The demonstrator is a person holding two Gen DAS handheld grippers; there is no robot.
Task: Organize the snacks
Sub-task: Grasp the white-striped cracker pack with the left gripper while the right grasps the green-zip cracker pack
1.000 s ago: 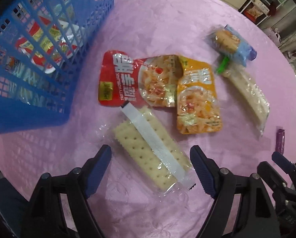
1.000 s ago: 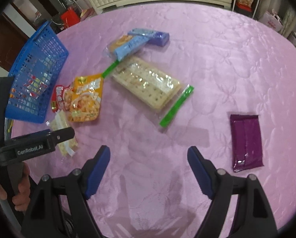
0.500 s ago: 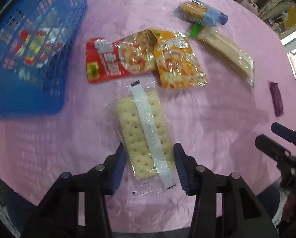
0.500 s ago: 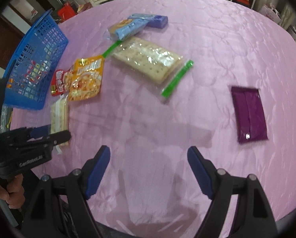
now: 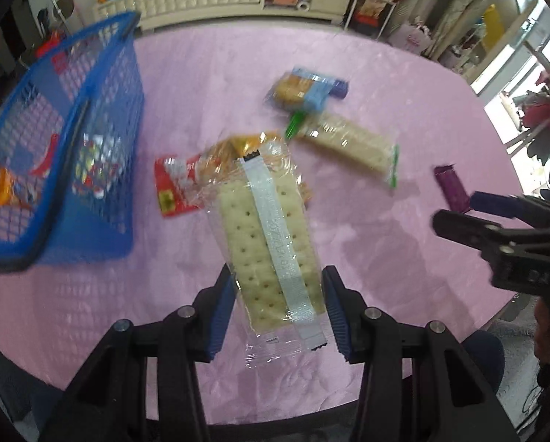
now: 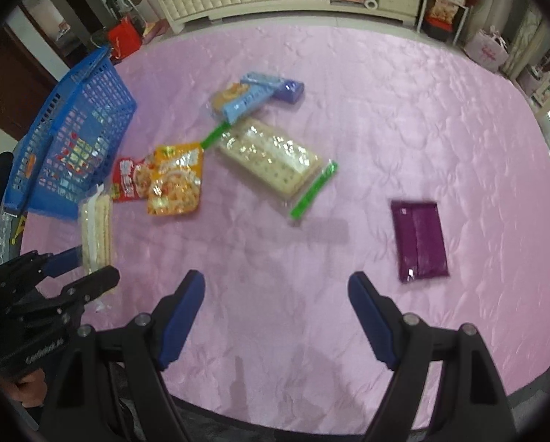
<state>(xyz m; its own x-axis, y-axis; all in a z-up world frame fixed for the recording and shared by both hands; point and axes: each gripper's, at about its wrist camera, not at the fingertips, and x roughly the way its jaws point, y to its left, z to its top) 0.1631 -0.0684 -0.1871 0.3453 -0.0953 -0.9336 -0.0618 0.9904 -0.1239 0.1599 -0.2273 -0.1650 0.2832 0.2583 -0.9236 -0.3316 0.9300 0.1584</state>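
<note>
Left gripper is clamped on the near end of the cracker pack with the white strip, jaws about half closed, pack lifted clear of the pink table and hanging over the red pouch and orange pouch. Right gripper hangs wide open over bare cloth, holding nothing. Progress, as a judgement: early to midway. The blue basket at the left already has a few packets inside, colours only, can't tell which. Still out on the table: red pouch, orange pouch, the green-edged cracker pack, the light blue biscuit pack lying against a darker blue-purple one, and the purple packet well apart to the right. The held pack probably goes to the basket next. Writing: red pouch has large white Chinese characters, not legible here; white strip carries print too blurred to read; lettering on the gripper bodies is unreadable.
</note>
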